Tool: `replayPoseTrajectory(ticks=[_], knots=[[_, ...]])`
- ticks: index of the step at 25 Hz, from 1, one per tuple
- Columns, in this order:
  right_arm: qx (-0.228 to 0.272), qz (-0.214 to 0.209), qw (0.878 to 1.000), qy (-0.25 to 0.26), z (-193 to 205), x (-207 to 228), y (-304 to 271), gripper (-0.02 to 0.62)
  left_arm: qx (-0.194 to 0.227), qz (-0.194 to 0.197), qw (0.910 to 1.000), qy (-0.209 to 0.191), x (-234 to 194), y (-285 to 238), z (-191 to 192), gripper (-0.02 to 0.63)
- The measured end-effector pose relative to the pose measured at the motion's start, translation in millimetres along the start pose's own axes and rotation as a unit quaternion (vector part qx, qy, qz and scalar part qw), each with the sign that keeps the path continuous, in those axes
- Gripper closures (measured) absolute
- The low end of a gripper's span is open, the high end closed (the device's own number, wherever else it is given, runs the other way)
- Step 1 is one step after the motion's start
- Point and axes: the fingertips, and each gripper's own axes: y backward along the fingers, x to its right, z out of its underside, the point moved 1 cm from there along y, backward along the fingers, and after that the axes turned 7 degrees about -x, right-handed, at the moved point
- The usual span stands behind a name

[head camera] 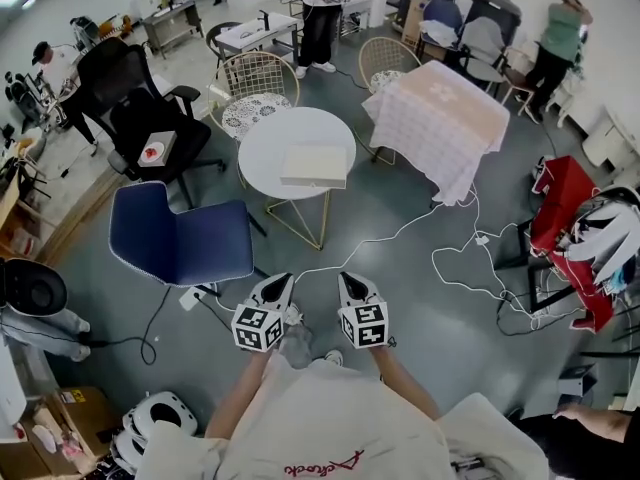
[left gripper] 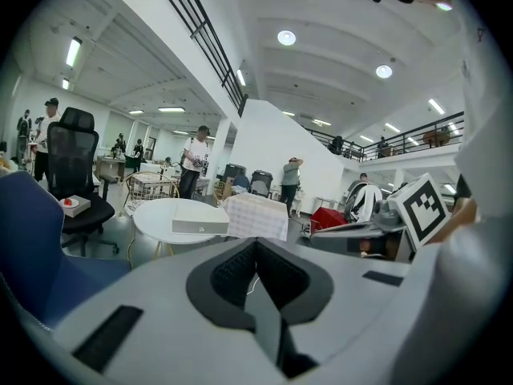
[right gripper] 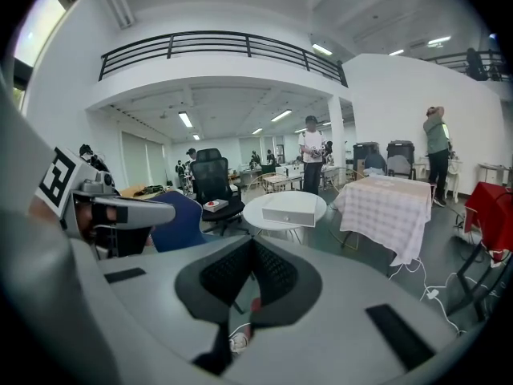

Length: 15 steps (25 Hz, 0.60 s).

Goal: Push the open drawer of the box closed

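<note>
Holding left tool [head camera: 276, 286] and right tool [head camera: 352, 284] jaws-together, empty, side by side near us | we judge closed tips suit pushing, not grasping | box [head camera: 314, 165] sits far ahead on round worktop [head camera: 268, 146], well apart from both | its drawer [right gripper: 280, 212] front faces us; how far out is unclear

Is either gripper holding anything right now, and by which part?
Nothing is held. The left gripper and right gripper are both shut and empty; the box sits on the round table ahead.
</note>
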Motion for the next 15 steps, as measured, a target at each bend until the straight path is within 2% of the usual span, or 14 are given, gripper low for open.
replayPoseTrajectory(ticks=[15], knots=[[0.012,0.002,1.000,0.005,3,-9,17,0.580,0.008,0.008,0.9999,0.000,15,11,11,0.594]])
